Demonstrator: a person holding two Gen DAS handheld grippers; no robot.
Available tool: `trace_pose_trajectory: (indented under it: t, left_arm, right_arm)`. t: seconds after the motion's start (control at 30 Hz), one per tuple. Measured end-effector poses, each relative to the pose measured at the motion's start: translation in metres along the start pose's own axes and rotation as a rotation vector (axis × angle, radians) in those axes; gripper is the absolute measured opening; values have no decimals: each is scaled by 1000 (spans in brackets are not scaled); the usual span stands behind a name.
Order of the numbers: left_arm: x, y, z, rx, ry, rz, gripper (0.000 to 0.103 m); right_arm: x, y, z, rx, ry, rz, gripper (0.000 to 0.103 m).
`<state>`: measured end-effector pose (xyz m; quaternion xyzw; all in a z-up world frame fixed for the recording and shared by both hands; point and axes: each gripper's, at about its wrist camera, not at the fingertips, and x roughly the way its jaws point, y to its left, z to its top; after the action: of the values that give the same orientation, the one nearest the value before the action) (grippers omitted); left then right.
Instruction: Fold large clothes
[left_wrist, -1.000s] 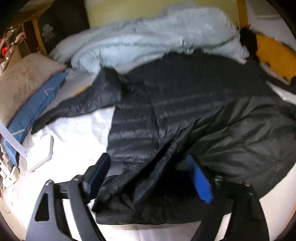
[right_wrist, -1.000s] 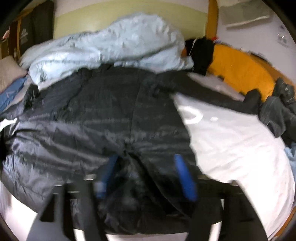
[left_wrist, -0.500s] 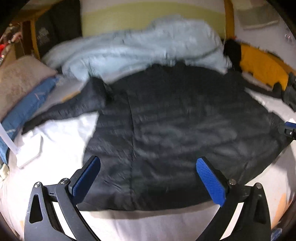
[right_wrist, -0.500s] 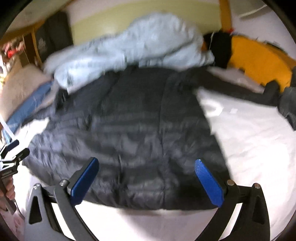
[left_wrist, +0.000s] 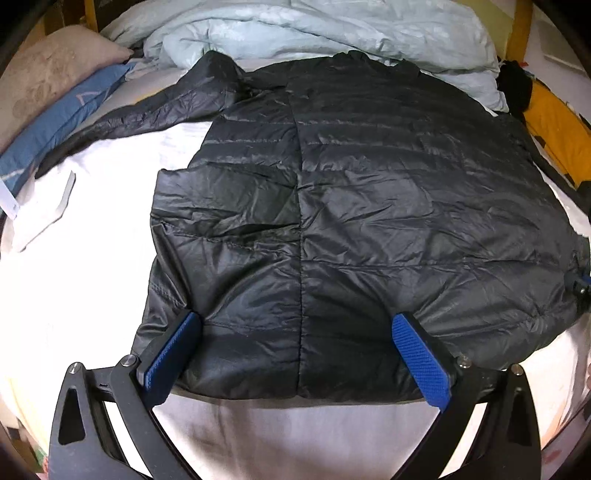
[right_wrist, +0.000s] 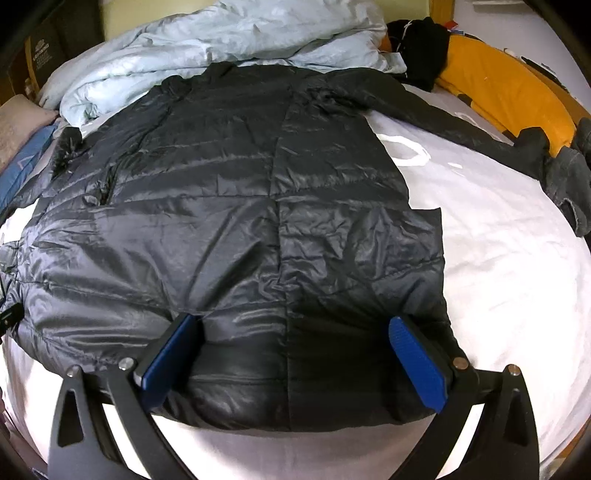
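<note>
A large black quilted puffer jacket (left_wrist: 351, 206) lies spread flat on the white bed sheet (left_wrist: 81, 258), hem toward me, collar toward the far end. It also fills the right wrist view (right_wrist: 240, 206). One sleeve stretches out far left (left_wrist: 147, 107), the other far right (right_wrist: 461, 122). My left gripper (left_wrist: 299, 354) is open and empty, fingers resting over the hem's left part. My right gripper (right_wrist: 291, 350) is open and empty over the hem's right part.
A pale blue duvet (left_wrist: 314, 33) is bunched behind the jacket. Pillows (left_wrist: 48, 81) lie at the left edge, a white flat item (left_wrist: 44, 210) on the sheet. A yellow cushion (right_wrist: 498, 88), black clothing (right_wrist: 424, 48) and a grey garment (right_wrist: 569, 177) lie at the right.
The jacket went from bunched and folded over to spread flat. Both grippers let go of its fabric, opened wide and settled over the hem.
</note>
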<state>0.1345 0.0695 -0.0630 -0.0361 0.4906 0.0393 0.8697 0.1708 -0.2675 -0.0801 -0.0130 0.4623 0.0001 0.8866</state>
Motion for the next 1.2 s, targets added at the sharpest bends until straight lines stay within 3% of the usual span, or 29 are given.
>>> trace_pose_trajectory:
  t: [0.17, 0.3, 0.4, 0.5, 0.67, 0.73, 0.87, 1.03, 1.2]
  left_arm:
    - [-23, 4, 5, 20, -83, 10, 103]
    - [-50, 1, 9, 51, -169, -31, 103]
    - [-68, -11, 3, 100, -224, -48, 103]
    - [-81, -29, -3, 190, -271, -66, 103]
    - [-76, -60, -19, 354, -250, -36, 103]
    - [-64, -67, -24, 378, -220, -20, 103]
    - [-37, -73, -32, 401, -145, -2, 103]
    - [-25, -80, -38, 449, -128, 57, 103]
    - [-18, -79, -40, 417, -137, 111, 103]
  right_arm:
    - [-14, 7, 2, -24, -58, 5, 103]
    - [-32, 18, -4, -87, -112, 10, 103]
    - [-44, 34, -9, -172, -151, 19, 103]
    - [-48, 55, -20, -311, -118, 67, 103]
    - [-48, 94, -51, -572, -148, -23, 103]
    - [-43, 100, -57, -615, -157, -62, 103]
    - [-28, 100, -58, -621, -143, -125, 103]
    - [-20, 90, -50, -586, -145, -177, 103]
    - [-22, 84, -44, -551, -149, -233, 103]
